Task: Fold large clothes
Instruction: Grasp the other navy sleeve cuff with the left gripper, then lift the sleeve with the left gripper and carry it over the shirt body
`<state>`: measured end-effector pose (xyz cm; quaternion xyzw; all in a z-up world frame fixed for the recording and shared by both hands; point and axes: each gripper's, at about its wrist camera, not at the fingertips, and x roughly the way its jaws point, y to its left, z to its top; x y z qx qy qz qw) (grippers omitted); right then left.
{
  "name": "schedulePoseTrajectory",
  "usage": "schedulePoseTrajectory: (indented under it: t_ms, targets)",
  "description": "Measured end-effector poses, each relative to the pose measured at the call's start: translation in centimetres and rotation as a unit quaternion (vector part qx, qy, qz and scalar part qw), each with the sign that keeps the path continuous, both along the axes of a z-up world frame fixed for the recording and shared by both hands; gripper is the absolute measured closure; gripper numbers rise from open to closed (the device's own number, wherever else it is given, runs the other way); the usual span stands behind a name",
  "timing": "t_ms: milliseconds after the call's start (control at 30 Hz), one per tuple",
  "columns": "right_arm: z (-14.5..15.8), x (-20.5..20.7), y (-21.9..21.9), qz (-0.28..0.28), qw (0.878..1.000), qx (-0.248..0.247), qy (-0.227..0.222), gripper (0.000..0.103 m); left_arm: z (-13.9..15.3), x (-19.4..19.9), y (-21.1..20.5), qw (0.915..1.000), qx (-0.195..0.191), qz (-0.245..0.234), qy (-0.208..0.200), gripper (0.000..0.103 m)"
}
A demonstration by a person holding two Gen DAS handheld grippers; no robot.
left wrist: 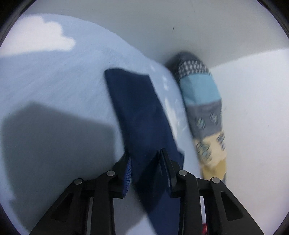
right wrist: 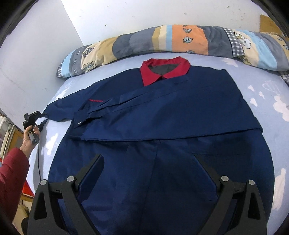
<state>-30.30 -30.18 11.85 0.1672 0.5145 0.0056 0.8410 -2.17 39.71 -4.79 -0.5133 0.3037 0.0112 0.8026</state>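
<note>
A navy jacket (right wrist: 162, 108) with a red collar (right wrist: 164, 70) lies spread flat on a light blue bed sheet (right wrist: 271, 94), one side folded across its chest. Its left sleeve (right wrist: 61, 110) stretches out towards the bed's left edge. My left gripper (right wrist: 33, 117), held by a hand (right wrist: 28, 139), grips that sleeve's end. In the left wrist view the navy sleeve (left wrist: 137, 108) fills the gap between the fingers of the left gripper (left wrist: 144, 159). My right gripper (right wrist: 149, 157) hangs wide open over the jacket's lower half, with nothing held.
A rolled patchwork quilt (right wrist: 180, 39) lies along the far edge of the bed against the white wall (right wrist: 126, 16); it also shows as the quilt (left wrist: 198, 90) beside the sheet (left wrist: 54, 81). A red-sleeved arm (right wrist: 12, 171) stands at the bed's left edge.
</note>
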Motion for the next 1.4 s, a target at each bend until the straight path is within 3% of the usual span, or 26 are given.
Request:
schedulePoseTrajectory:
  t_ms: [67, 167, 300, 500, 733, 933, 1167, 1400]
  targets:
    - [0.1, 0.2, 0.0, -0.003, 1.000, -0.008, -0.009, 0.006, -0.9, 1.2, 0.2, 0.9999, -0.001, 0.004, -0.014, 0.074]
    - [0.1, 0.5, 0.1, -0.001, 1.000, -0.014, -0.019, 0.006, -1.1, 2.1, -0.3, 0.9995, 0.016, 0.004, -0.028, 0.100]
    - [-0.4, 0.8, 0.4, 0.005, 1.000, -0.024, -0.017, 0.006, 0.7, 1.7, -2.0, 0.9967, 0.073, -0.008, -0.033, 0.100]
    - [0.0, 0.8, -0.3, -0.011, 0.999, -0.027, -0.022, 0.006, 4.8, -0.5, -3.3, 0.9942, 0.087, -0.032, -0.053, 0.100]
    - [1.7, 0.0, -2.4, -0.047, 0.998, -0.018, -0.044, 0.006, 13.0, -0.8, -6.5, 0.9878, 0.118, -0.067, -0.075, 0.100]
    - [3.4, -0.9, -5.3, -0.095, 0.993, -0.006, -0.070, 0.006, 21.8, -2.4, -12.3, 0.9773, 0.139, -0.110, -0.116, 0.100]
    - [4.7, -2.5, -8.6, -0.142, 0.985, 0.012, -0.093, 0.006, 30.4, -6.0, -21.2, 0.9586, 0.152, -0.175, -0.166, 0.100]
    - [6.4, -4.2, -10.2, -0.152, 0.980, 0.013, -0.124, 0.006, 35.1, -11.4, -31.0, 0.9364, 0.158, -0.250, -0.189, 0.099]
